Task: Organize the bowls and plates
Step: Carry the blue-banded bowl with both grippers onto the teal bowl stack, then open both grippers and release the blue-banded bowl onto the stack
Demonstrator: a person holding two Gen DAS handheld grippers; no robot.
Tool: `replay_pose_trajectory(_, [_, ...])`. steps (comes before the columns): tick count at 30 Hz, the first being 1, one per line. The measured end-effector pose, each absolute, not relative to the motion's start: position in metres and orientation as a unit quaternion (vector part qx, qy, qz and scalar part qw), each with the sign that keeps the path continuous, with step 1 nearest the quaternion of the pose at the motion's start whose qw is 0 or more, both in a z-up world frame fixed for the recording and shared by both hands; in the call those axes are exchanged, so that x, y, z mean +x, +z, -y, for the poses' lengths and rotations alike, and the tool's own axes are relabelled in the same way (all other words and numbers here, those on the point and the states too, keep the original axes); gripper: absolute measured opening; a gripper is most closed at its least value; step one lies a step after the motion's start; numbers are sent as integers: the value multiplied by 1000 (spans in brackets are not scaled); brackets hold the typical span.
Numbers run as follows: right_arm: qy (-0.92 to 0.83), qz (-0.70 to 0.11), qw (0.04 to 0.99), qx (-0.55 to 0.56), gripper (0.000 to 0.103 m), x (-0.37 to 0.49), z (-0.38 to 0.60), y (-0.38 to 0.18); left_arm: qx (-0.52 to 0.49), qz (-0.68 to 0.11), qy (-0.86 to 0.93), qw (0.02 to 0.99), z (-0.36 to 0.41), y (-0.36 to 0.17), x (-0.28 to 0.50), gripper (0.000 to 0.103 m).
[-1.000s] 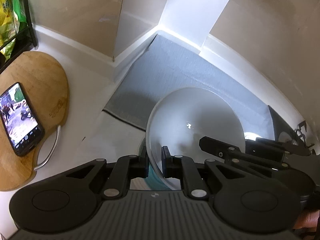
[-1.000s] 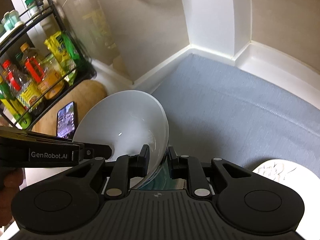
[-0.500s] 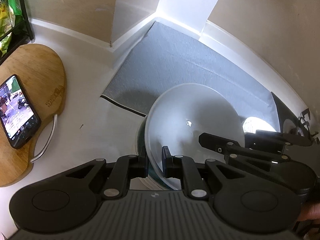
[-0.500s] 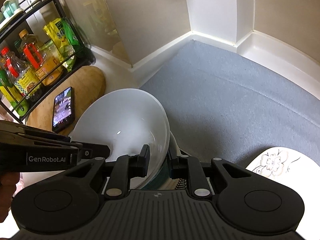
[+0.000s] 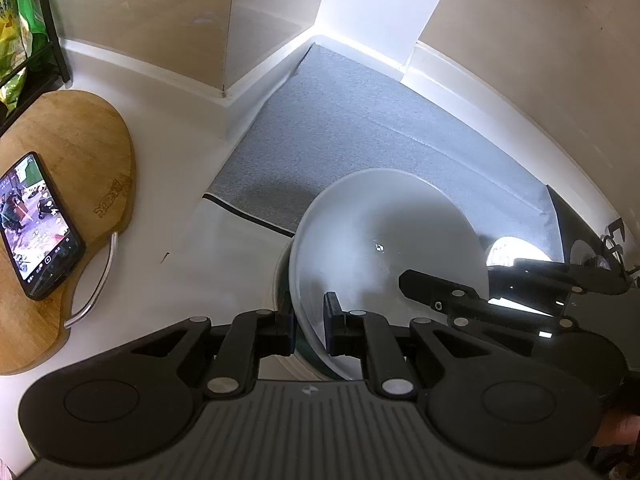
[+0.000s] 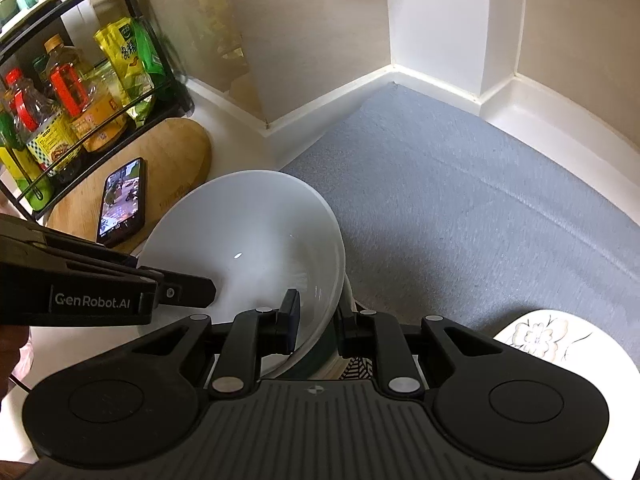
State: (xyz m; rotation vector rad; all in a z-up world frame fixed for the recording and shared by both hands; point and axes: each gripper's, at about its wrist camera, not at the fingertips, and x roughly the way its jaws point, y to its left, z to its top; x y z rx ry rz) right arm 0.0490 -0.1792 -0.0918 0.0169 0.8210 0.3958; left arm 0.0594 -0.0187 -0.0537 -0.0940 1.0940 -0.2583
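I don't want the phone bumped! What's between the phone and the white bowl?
In the left wrist view, only bare white counter and the board's metal handle lie between the phone and the bowl.

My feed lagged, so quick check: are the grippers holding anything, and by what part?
Both hold the white bowl by its rim: left gripper on the left side, right gripper on the right.

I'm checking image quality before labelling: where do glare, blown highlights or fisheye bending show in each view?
Left wrist view: the wall edge behind the grey mat is blown out, the white bowl carries one small glint, and the walls curve from fisheye bending. Right wrist view: light is more even, a small glint sits inside the white bowl, the rack bows at the frame edge, and the flowered plate looks bright.
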Motion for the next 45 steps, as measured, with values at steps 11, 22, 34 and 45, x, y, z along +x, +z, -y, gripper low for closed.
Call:
replay_pose_trajectory(11, [194,-399,896,2,20,53,179,-91,-64,-531,-120,836,14,-56,69,23])
replay_pose_trajectory(22, [178,-391,902,-29,20,53,179,-90,-59,-528,-117,839,18,-57,70,31])
replay_pose_trajectory(34, [166,-394,904,-5,55,54,184,-91,-50,-452,-132,881,20,-23,53,103])
replay_pose_trajectory(45, [143,-401,904,43,78,45,195,-87,-51,-496,-91,862,8,-26,59,103])
